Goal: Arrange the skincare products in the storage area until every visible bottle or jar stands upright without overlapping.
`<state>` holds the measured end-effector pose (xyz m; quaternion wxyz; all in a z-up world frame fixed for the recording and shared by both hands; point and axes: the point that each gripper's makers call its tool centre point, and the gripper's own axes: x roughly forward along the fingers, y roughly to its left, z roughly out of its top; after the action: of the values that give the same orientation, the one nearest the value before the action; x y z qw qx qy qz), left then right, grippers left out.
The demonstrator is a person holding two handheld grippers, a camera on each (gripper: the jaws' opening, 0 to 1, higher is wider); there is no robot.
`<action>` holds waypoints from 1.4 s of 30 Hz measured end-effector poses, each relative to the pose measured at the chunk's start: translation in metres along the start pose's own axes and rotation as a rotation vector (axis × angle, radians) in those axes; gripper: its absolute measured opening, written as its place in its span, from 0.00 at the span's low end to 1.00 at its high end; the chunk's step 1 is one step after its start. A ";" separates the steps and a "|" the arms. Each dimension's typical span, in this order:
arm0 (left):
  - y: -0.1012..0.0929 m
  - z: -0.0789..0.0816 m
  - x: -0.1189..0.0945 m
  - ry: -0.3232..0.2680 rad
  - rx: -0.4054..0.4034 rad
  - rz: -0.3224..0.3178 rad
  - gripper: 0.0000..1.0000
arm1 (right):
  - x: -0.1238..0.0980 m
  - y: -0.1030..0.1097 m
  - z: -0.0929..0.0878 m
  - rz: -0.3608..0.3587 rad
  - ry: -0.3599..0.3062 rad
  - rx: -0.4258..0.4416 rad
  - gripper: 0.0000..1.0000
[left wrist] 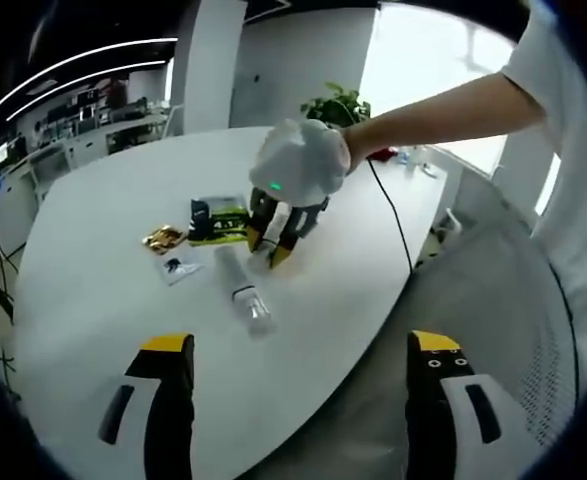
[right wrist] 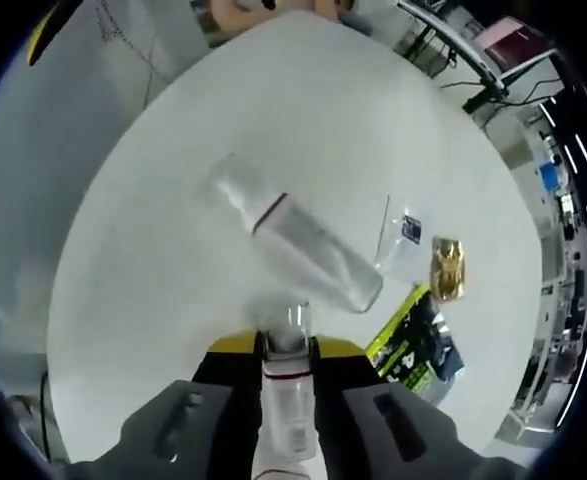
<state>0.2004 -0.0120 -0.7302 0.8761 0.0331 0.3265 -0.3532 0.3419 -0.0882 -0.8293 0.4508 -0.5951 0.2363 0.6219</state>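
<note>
Bottle (right wrist: 285,400) clamped in right gripper (right wrist: 287,352) jaws; stand it gently at twelve o'clock, clear of lying bottle (right wrist: 303,240); left gripper (left wrist: 298,345) jaws apart.

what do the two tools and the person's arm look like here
The left tool has black jaws with yellow tips and grey slotted panels on their outer sides. The right tool also has black jaws with yellow tips; in its own view the body is grey. The hand on it wears a white glove, lit by a small green light, and the person wears a white short sleeve.
</note>
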 end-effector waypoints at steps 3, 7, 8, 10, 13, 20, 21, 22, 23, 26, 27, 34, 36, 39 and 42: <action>0.000 0.000 0.000 -0.002 0.000 0.001 0.83 | -0.006 -0.005 0.006 -0.025 -0.029 0.034 0.18; 0.001 0.002 0.000 -0.012 -0.006 -0.001 0.83 | -0.014 -0.012 0.014 -0.057 -0.096 0.120 0.18; 0.001 0.002 -0.001 -0.014 -0.006 0.000 0.83 | -0.018 -0.013 0.017 -0.062 -0.115 0.148 0.18; 0.001 0.003 -0.001 -0.019 -0.006 0.000 0.82 | -0.022 -0.015 0.018 -0.072 -0.134 0.174 0.18; 0.000 0.004 -0.001 -0.022 -0.002 0.000 0.82 | -0.033 -0.017 0.021 -0.088 -0.158 0.212 0.18; -0.004 0.008 -0.002 -0.033 0.012 -0.007 0.82 | -0.047 -0.015 0.031 -0.123 -0.242 0.315 0.18; -0.004 0.008 -0.002 -0.034 0.012 -0.007 0.82 | -0.049 -0.015 0.032 -0.125 -0.253 0.329 0.18; -0.004 0.009 -0.002 -0.037 0.013 -0.007 0.81 | -0.055 -0.015 0.034 -0.134 -0.270 0.345 0.18; -0.004 0.009 -0.002 -0.041 0.012 -0.009 0.81 | -0.059 -0.015 0.037 -0.140 -0.286 0.361 0.18; -0.005 0.011 -0.002 -0.052 0.008 -0.016 0.81 | -0.068 -0.015 0.042 -0.151 -0.325 0.397 0.18; -0.005 0.011 -0.002 -0.057 0.007 -0.018 0.81 | -0.070 -0.015 0.043 -0.154 -0.338 0.410 0.18; -0.008 0.015 -0.003 -0.079 0.007 -0.034 0.81 | -0.099 -0.011 0.064 -0.169 -0.475 0.499 0.18; -0.009 0.016 -0.003 -0.084 0.012 -0.040 0.81 | -0.105 -0.010 0.067 -0.175 -0.492 0.512 0.18; -0.012 0.017 -0.004 -0.089 0.017 -0.050 0.81 | -0.117 -0.008 0.076 -0.185 -0.536 0.537 0.18; -0.016 0.019 -0.004 -0.096 0.025 -0.064 0.81 | -0.126 -0.006 0.083 -0.191 -0.585 0.577 0.18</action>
<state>0.1981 -0.0273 -0.7097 0.8784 0.0165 0.2808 -0.3863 0.2891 -0.0515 -0.6928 0.7029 -0.2618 0.2065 0.6284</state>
